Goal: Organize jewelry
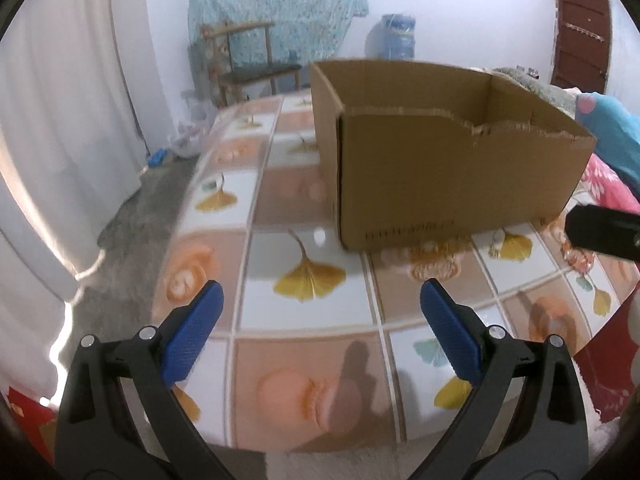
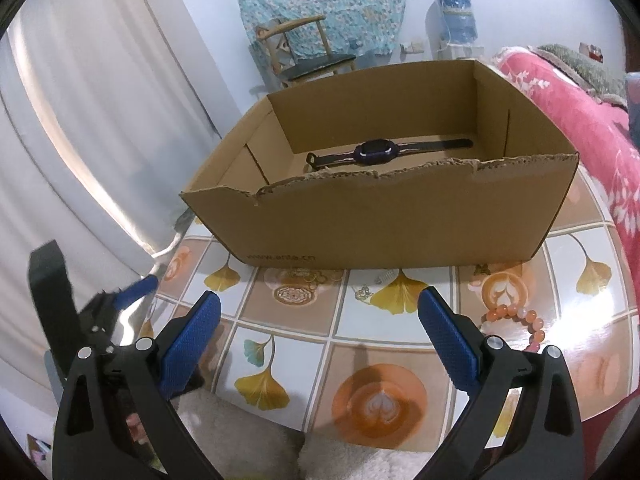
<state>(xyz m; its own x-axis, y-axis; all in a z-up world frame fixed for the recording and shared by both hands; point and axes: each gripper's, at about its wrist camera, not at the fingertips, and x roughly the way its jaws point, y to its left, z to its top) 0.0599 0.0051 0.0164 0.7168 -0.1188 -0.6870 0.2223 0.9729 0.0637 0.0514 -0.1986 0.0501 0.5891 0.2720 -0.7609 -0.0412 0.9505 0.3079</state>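
An open cardboard box (image 2: 384, 216) stands on the round table with a tile-patterned cloth (image 2: 288, 332). A dark watch (image 2: 376, 152) lies flat on the box floor. An orange and pink bead bracelet (image 2: 520, 318) rests on the cloth just right of my right gripper (image 2: 320, 295), which is open and holds nothing. Small trinkets (image 2: 384, 278) lie by the box's front wall. My left gripper (image 1: 322, 286) is open and empty over the cloth, short of the box (image 1: 452, 176). A small white bead (image 1: 319, 235) lies near the box corner.
The table edge curves close on the left, above grey floor (image 1: 132, 220) and a white curtain (image 1: 60, 140). A pink blanket (image 2: 592, 120) lies right of the table. A wooden chair (image 2: 304, 52) and a water dispenser (image 2: 456, 20) stand by the far wall.
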